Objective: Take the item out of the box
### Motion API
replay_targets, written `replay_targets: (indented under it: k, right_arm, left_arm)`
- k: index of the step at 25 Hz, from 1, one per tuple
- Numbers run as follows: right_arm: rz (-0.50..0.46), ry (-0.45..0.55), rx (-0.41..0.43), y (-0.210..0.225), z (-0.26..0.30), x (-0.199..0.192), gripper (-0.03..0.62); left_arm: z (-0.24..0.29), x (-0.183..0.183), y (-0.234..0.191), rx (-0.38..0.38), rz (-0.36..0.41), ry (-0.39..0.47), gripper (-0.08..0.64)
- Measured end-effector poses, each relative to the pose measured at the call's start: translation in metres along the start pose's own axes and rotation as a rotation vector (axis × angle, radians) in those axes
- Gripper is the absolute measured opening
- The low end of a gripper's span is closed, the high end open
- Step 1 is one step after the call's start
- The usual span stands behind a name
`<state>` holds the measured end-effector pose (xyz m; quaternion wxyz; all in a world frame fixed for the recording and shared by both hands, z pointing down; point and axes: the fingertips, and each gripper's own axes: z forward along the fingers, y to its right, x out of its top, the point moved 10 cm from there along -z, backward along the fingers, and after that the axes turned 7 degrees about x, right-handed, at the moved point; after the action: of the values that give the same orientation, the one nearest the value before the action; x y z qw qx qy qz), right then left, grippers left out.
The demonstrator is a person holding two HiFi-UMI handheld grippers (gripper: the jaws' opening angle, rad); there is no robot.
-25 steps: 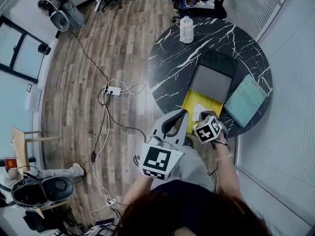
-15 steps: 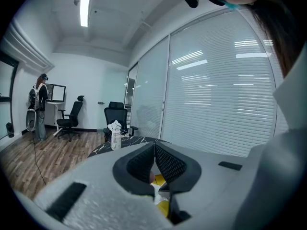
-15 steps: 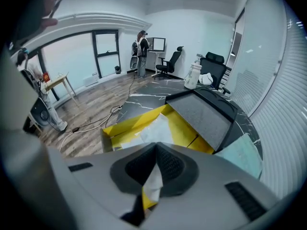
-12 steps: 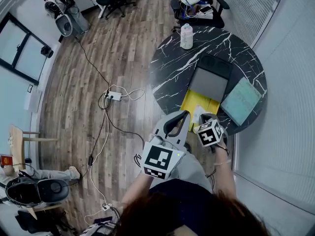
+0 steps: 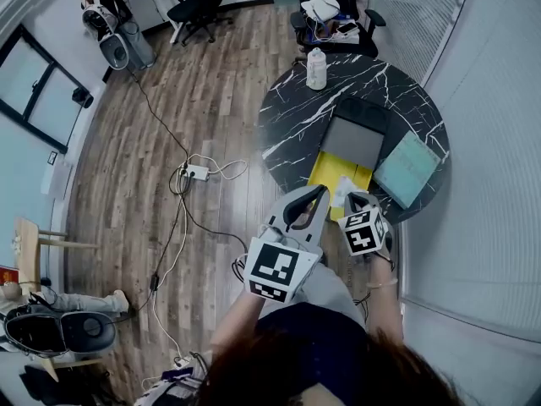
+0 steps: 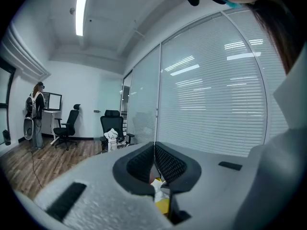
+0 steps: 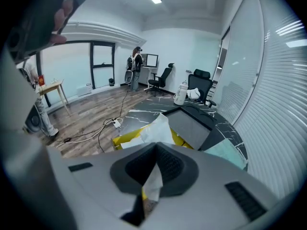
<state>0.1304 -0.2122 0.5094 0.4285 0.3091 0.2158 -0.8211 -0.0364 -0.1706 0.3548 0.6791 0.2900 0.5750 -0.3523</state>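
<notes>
An open box [image 5: 340, 172] with a yellow inside and a grey lid [image 5: 352, 141] lies at the near edge of the round black marble table [image 5: 292, 117]. A sheet of white paper [image 5: 341, 193] rises out of the yellow part. My right gripper [image 5: 352, 200] is shut on that white paper [image 7: 156, 127], which stands up between the pads above the yellow box [image 7: 124, 138]. My left gripper [image 5: 320, 194] hovers beside the box's near left corner. Its jaws [image 6: 154, 150] are shut, pad against pad, with nothing held between them.
A teal board [image 5: 408, 168] lies to the right of the box. A white bottle [image 5: 317, 68] stands at the table's far edge, with an office chair [image 5: 331, 7] behind it. Cables and a power strip [image 5: 194, 172] run over the wooden floor on the left.
The head view has shifted, so the table sits higher in the picture. Both grippers have drawn slightly nearer to me, and the right one still pinches the paper.
</notes>
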Motion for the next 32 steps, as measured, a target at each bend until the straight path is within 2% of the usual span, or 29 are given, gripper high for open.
replay_targets:
  k: [5,17,23,32]
  right_arm:
    - [0.011,0.061,-0.046,-0.008,-0.027,0.003,0.025]
    - [-0.002,0.174,-0.094,-0.045,-0.080,0.007,0.025]
    - [0.069,0.240,-0.087,-0.061,-0.103,0.008,0.025]
    - [0.111,0.320,-0.111,-0.087,-0.133,0.001,0.025]
  left_arm:
    - [-0.019,0.004,0.009,-0.011,0.013,0.022,0.029]
    - [-0.070,0.008,0.020,-0.008,0.033,0.075,0.028]
    - [-0.093,0.012,0.025,-0.014,0.047,0.093,0.028]
    - [-0.129,0.007,0.030,-0.030,0.067,0.121,0.028]
